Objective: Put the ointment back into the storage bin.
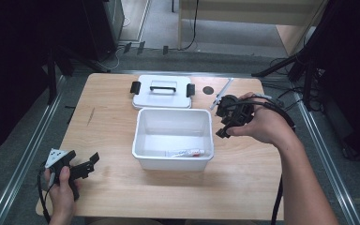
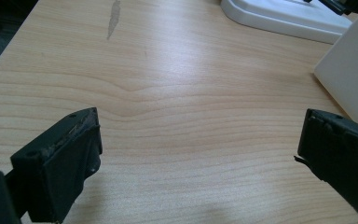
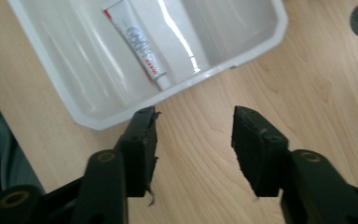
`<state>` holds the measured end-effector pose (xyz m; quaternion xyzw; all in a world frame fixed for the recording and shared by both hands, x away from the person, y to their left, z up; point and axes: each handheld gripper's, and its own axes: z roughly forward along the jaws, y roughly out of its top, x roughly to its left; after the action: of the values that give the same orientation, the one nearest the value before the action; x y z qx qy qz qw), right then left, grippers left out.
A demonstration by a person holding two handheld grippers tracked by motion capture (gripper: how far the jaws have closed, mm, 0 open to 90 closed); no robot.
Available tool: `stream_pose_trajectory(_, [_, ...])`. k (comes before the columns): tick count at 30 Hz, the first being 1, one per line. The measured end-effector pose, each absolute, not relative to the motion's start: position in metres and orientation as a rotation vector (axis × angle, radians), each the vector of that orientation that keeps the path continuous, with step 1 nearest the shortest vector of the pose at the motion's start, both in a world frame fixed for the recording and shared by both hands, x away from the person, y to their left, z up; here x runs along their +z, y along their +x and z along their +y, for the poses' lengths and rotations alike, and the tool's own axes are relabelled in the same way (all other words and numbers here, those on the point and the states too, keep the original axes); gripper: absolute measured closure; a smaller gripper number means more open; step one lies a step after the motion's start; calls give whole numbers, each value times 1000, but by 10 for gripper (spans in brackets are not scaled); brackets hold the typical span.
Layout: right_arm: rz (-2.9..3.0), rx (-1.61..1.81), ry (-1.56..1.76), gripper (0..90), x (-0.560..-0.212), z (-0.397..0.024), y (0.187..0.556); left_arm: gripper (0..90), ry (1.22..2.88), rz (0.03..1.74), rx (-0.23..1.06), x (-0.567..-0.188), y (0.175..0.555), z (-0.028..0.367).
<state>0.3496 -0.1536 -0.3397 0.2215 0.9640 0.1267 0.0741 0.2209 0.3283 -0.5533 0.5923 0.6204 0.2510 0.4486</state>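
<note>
- Nearest the high view's camera, at about 7 o'clock on the bench (image 1: 112, 197), the left claw (image 1: 90, 164) rests in a hand, its jaws spread wide with bare wood between them; it holds nothing.
- At about 3 o'clock, the right claw (image 1: 225, 123) hangs above the bench just beside the bin's right wall, held in the person's right hand (image 1: 262, 124). Its jaws stand partly apart, with nothing between them.
- Centre of the bench: a white bin (image 1: 140, 140), open-topped.
- Inside the bin, along its near wall toward 5 o'clock, lies a white tube (image 1: 185, 153) on its side, with a red band at one end. Its blue and red lettering is too blurred to read.
- At 12 o'clock, just behind the bin, sits a white lid (image 1: 143, 96) with a black handle and black clips.
</note>
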Motion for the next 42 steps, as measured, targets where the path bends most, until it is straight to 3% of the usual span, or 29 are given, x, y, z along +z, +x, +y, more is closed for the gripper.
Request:
stream_pose_trajectory(4, [2819, 480, 804, 426, -343, -170, 352, 0, 1465, 1534, 621, -553, 221, 328])
stream_pose_trajectory(11, [2682, 518, 954, 192, -359, -192, 351, 0, 1463, 1537, 620, -553, 221, 328])
stream_pose_trajectory(13, [2651, 558, 1025, 248, -364, -201, 349, 0, 1467, 1534, 621, -553, 221, 329])
stream_pose_trajectory(16, [2571, 631, 1098, 225, -373, -215, 344, 0, 1467, 1536, 620, -553, 221, 329])
stream_pose_trajectory(18, [2551, 684, 1145, 153, -382, -226, 342, 0, 1466, 1537, 622, -553, 221, 328])
stream_pose_trajectory(27, [2414, 800, 1320, 100, -432, -264, 325, 0, 1466, 1542, 630, -553, 221, 328])
stream_pose_trajectory(32, [2356, 836, 1420, 0, -460, -281, 316, 0, 1466, 1542, 630, -553, 221, 328])
stream_pose_trajectory(42, [2095, 944, 1568, 0, -499, -322, 299, 0, 1466, 1542, 634, -553, 221, 328])
